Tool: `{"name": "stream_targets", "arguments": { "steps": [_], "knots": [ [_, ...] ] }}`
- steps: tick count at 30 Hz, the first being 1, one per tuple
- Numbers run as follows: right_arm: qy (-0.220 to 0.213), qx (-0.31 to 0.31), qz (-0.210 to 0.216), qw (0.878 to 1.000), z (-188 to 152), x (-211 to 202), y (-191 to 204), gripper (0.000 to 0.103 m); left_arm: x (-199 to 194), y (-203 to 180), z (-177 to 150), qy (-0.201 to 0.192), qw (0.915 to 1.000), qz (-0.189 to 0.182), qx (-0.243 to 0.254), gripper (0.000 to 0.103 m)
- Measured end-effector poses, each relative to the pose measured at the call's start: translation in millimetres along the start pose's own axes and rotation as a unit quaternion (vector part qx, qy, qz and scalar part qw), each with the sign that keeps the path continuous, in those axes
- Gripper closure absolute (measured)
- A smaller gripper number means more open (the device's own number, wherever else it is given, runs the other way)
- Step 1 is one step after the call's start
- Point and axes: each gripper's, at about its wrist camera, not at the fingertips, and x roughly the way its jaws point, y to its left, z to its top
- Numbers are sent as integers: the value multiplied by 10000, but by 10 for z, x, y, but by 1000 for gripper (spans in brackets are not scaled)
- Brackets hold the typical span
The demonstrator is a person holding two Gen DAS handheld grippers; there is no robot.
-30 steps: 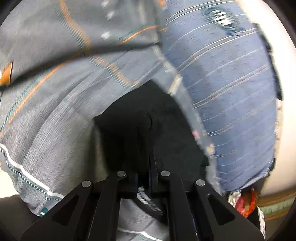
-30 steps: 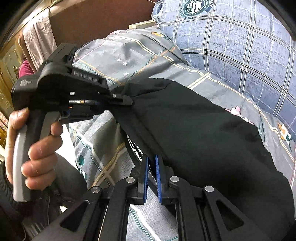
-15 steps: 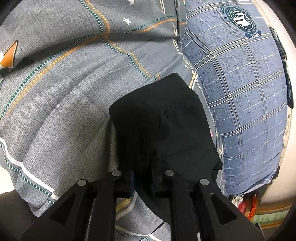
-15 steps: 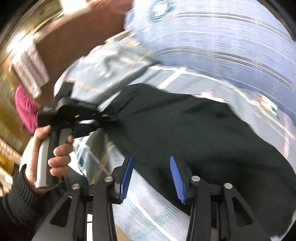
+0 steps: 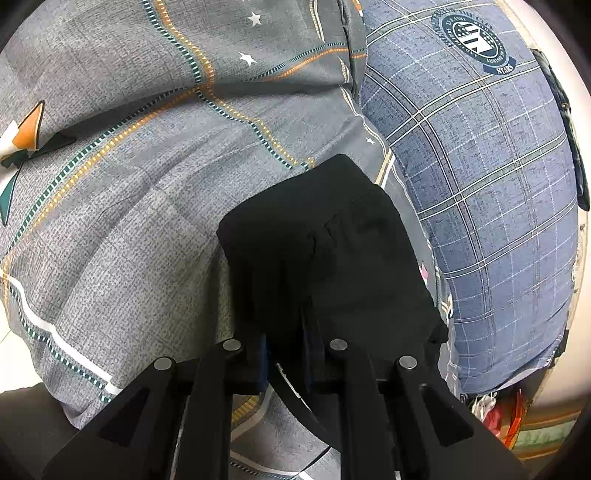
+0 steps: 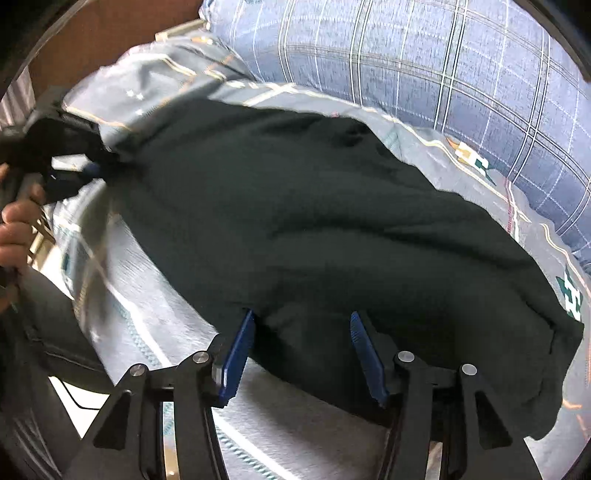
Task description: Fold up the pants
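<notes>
The black pants [image 6: 325,229] are spread on a grey patterned bedsheet [image 5: 122,206], directly ahead of both tools. One end is clamped in the left gripper [image 5: 286,332], fabric draped over its narrow-set fingers. The right gripper [image 6: 301,343] is held wide, blue pads [image 6: 236,354] at the pants' near edge, apparently gripping nothing. A blue plaid pillow [image 5: 491,206] lies beyond on the right. A brown headboard [image 6: 110,33] is seen behind.

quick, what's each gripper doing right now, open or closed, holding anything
Left gripper: closed on the black pants.
Right gripper: open, holding nothing, fingers straddling the pants' edge.
</notes>
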Motion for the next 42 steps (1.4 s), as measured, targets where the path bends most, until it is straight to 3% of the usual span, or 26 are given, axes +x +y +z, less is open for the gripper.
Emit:
{"name": "stream_targets", "arguments": {
  "steps": [3, 5, 9, 12, 15, 18, 19, 21, 22, 23, 26, 28, 30, 32, 35, 39, 42],
  "knots": [
    [-41, -153, -168, 9997, 15, 2, 52, 61, -4, -23, -3, -45, 9999, 64, 64, 94],
    [-13, -207, -52, 9998, 25, -29, 73, 92, -41, -59, -2, -120, 9998, 45, 146, 96],
    [-79, -205, 102, 9997, 29, -249, 39, 96, -174, -82, 21, -281, 9994, -135, 182, 97],
    [-209, -127, 386, 9990, -6, -416, 3, 96, -115, -40, 8, -166, 9997, 51, 156, 97],
    [210, -116, 375, 9990, -52, -183, 38, 95, -12, -6, -6, -44, 9997, 207, 99, 96],
    [331, -18, 461, 9984, -66, -108, 9, 90, -88, -55, -23, -185, 9992, 247, 268, 91],
    [288, 4, 502, 9983, -58, -162, -7, 90, -138, -62, -33, -276, 9986, 326, 326, 83],
    [0, 182, 690, 9974, -26, -392, -121, 75, -261, -49, -75, -523, 9963, 557, 406, 68],
    [-173, 311, 716, 9968, -16, -512, -201, 59, -312, -38, -96, -629, 9954, 599, 405, 66],
    [-346, 441, 703, 9959, -14, -632, -287, 50, -384, -34, -126, -799, 9939, 632, 419, 66],
    [-780, 972, 602, 9904, -49, -950, -662, 46, -580, -115, -258, -1231, 9879, 660, 681, 66],
    [-994, 1440, 503, 9833, -105, -1094, -977, 41, -640, -284, -385, -1344, 9855, 382, 966, 66],
    [-1106, 2123, 453, 9699, -224, -1178, -1400, 40, -624, -473, -505, -1281, 9835, 174, 1266, 57],
    [-1042, 2626, 390, 9585, -299, -1194, -1710, 40, -552, -686, -641, -1167, 9810, 28, 1551, 56],
    [-710, 3016, 116, 9507, -321, -1134, -2133, 40, -376, -1029, -907, -801, 9755, -169, 2044, 56],
    [-412, 3379, 347, 9396, -397, -909, -2568, 40, -189, -1478, -1364, -514, 9555, -287, 2890, 55],
    [-244, 3737, 870, 9231, -514, -641, -2740, 40, -100, -1701, -1725, -277, 9363, -453, 3471, 53]
  ]
}}
